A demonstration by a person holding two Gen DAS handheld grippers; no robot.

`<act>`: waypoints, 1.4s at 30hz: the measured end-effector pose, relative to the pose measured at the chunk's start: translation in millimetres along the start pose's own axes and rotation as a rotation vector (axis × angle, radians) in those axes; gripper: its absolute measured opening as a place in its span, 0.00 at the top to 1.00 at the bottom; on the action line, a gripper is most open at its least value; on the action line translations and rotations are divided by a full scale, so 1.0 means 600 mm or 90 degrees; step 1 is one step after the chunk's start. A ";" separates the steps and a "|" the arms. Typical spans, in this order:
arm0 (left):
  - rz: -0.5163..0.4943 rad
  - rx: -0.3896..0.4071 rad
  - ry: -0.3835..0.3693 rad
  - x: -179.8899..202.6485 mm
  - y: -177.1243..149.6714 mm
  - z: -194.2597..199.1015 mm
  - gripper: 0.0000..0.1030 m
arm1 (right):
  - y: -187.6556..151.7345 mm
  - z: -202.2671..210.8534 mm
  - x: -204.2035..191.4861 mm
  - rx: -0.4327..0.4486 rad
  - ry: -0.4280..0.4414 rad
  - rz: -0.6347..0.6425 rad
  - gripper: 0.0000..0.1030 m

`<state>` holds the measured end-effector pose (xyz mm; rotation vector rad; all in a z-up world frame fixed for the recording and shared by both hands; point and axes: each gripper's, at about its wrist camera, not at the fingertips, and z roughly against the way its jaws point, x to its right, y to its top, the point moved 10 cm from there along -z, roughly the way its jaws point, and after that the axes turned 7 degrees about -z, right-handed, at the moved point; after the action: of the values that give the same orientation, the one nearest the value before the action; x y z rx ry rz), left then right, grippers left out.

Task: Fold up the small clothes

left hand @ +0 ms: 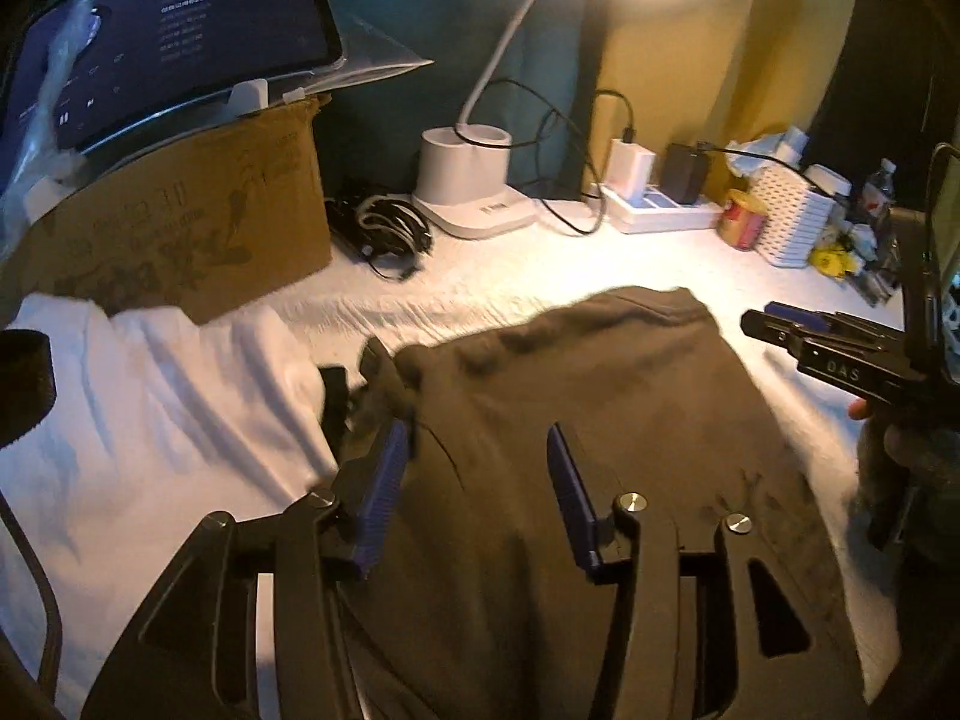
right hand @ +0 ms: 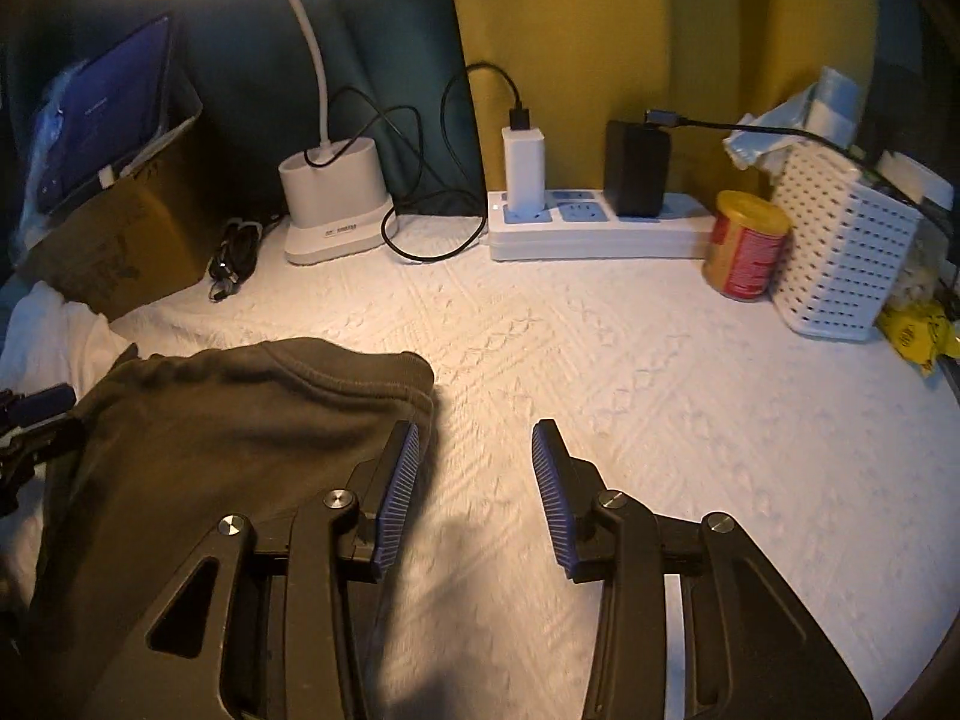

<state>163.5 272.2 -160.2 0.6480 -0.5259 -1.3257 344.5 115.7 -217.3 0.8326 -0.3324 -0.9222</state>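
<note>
Both grippers gape empty: the left gripper [left hand: 474, 480] above the dark garment [left hand: 600, 420], the right gripper [right hand: 474, 480], stamped "DAS", beside its hem, a tissue-stuffed white basket [right hand: 840, 252] ahead.

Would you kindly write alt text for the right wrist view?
The right claw, open and empty, hovers over a white cloth beside a folded dark garment. Behind stand a lamp, power strip, can and basket.
</note>
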 end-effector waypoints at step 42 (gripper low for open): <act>0.012 -0.044 0.029 0.038 -0.182 0.070 0.48 | -0.236 0.150 -0.099 -0.083 0.095 0.062 0.60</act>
<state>61.5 231.4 -206.3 0.6134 -0.4456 -1.3036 177.1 73.3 -260.7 0.7542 -0.1796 -0.7773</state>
